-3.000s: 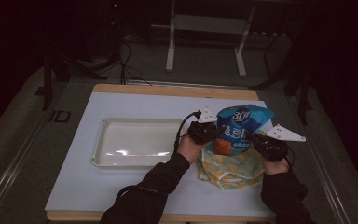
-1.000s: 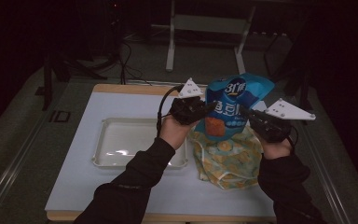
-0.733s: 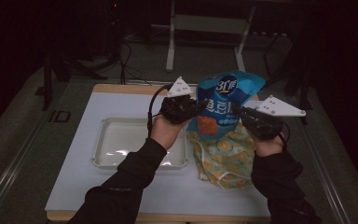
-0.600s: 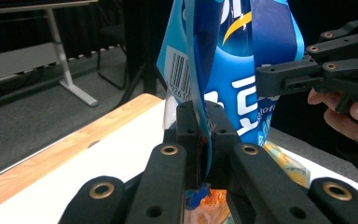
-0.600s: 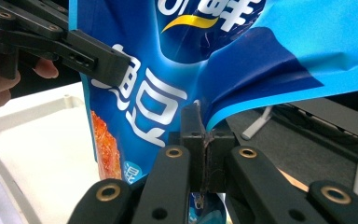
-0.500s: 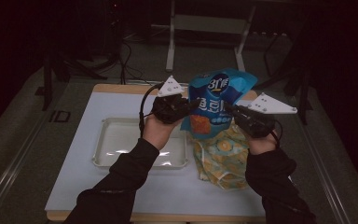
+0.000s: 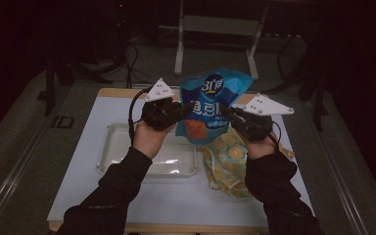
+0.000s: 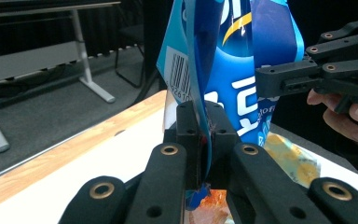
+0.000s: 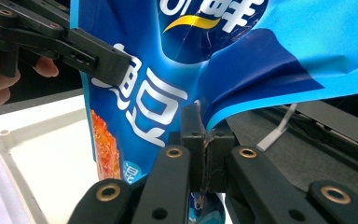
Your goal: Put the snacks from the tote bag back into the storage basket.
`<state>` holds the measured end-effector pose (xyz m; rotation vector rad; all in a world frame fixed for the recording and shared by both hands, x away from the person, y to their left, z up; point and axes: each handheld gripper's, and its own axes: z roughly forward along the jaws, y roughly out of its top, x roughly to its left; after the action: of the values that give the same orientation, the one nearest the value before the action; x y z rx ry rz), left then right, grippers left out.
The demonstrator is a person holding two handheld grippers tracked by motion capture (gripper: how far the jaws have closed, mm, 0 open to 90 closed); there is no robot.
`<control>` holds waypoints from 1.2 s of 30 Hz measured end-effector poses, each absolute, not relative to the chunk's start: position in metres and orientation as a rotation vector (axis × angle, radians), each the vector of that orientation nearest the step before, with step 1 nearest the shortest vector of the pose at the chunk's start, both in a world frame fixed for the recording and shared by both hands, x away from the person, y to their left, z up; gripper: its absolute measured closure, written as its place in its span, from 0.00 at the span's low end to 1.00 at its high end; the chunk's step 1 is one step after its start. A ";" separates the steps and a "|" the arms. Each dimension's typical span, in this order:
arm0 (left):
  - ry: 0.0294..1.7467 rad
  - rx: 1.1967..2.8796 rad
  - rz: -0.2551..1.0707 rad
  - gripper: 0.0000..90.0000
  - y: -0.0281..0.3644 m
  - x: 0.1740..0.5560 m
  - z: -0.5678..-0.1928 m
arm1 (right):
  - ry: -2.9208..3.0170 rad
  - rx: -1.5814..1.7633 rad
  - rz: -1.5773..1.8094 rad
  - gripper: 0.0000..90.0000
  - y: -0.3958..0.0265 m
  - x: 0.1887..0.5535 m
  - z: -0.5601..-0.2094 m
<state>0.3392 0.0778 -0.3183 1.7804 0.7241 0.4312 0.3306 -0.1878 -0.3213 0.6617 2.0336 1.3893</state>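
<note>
Both hands carry the blue snack bag point(image 7: 213, 105) leftward, up off the cloth bag point(image 7: 230, 161) | left gripper point(image 7: 178, 110) jaws clamped on its edge | right gripper point(image 7: 226, 112) jaws pinching the other edge | tray point(image 7: 108, 161) below on the surface point(image 7: 78, 191)

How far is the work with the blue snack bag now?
Done: the blue snack bag is lifted off the table. In hand: the left gripper and right gripper each pinch one edge. Left: probably setting it in the clear tray; the patterned cloth lies beside it.
</note>
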 end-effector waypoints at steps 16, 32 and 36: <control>0.773 1.758 0.472 0.98 0.113 0.327 -0.313 | 2.064 0.601 1.423 0.99 -0.153 0.334 -0.316; 0.861 1.765 0.460 0.98 0.165 0.314 -0.339 | 2.141 0.555 1.451 0.99 -0.100 0.335 -0.341; 0.871 1.763 0.436 0.98 0.172 0.314 -0.353 | 2.160 0.561 1.444 0.99 -0.093 0.334 -0.353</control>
<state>0.3138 0.1717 -0.3527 1.7631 0.8712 0.4361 0.3344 -0.0927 -0.3527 0.5610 2.1602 1.4435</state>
